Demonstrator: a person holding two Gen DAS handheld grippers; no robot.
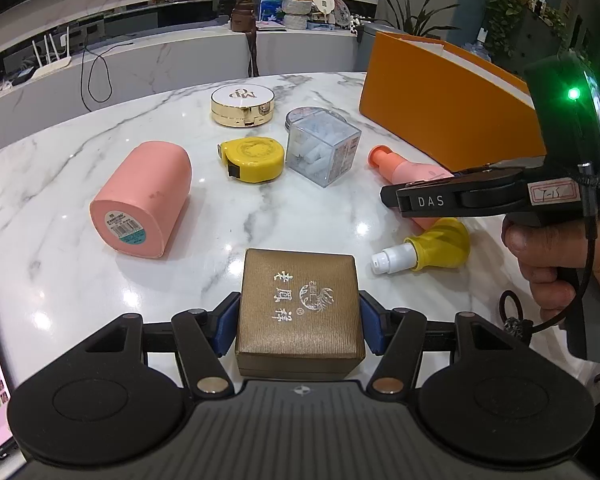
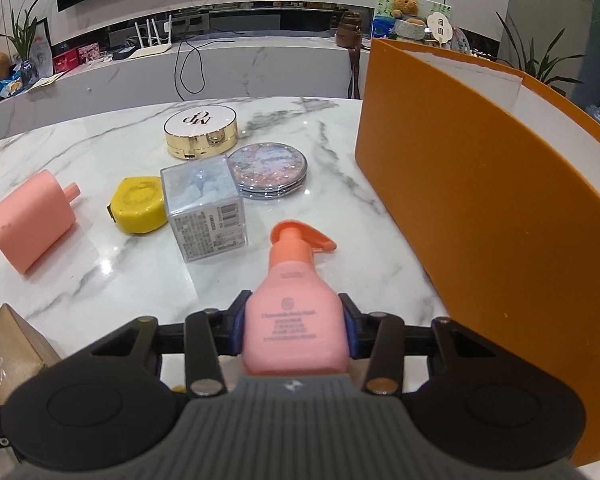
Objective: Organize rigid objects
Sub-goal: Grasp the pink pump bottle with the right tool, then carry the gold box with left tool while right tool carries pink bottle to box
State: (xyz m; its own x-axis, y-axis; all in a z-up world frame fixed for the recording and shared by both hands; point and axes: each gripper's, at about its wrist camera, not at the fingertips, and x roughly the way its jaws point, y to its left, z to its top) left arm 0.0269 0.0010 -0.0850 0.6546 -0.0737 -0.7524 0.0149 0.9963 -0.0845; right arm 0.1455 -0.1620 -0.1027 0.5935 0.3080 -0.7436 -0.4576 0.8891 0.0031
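Observation:
My left gripper (image 1: 298, 316) is shut on a brown-gold jewellery box (image 1: 300, 304), its blue pads pressing both sides near the table's front edge. The same box shows at the lower left of the right wrist view (image 2: 8, 348). My right gripper (image 2: 296, 320) is shut on a pink pump bottle (image 2: 296, 300) that lies on the marble with its nozzle pointing away. In the left wrist view that gripper (image 1: 420, 200), held by a hand, reaches in from the right over the bottle (image 1: 400, 164).
On the marble table (image 1: 60, 300) lie a pink cylinder bottle (image 1: 142, 200), a yellow tape measure (image 1: 254, 158), a clear cube box (image 1: 322, 152), a gold compact (image 1: 242, 104), a glitter compact (image 2: 270, 172) and a yellow bottle (image 1: 436, 246). A tall orange box (image 2: 480, 200) stands at the right.

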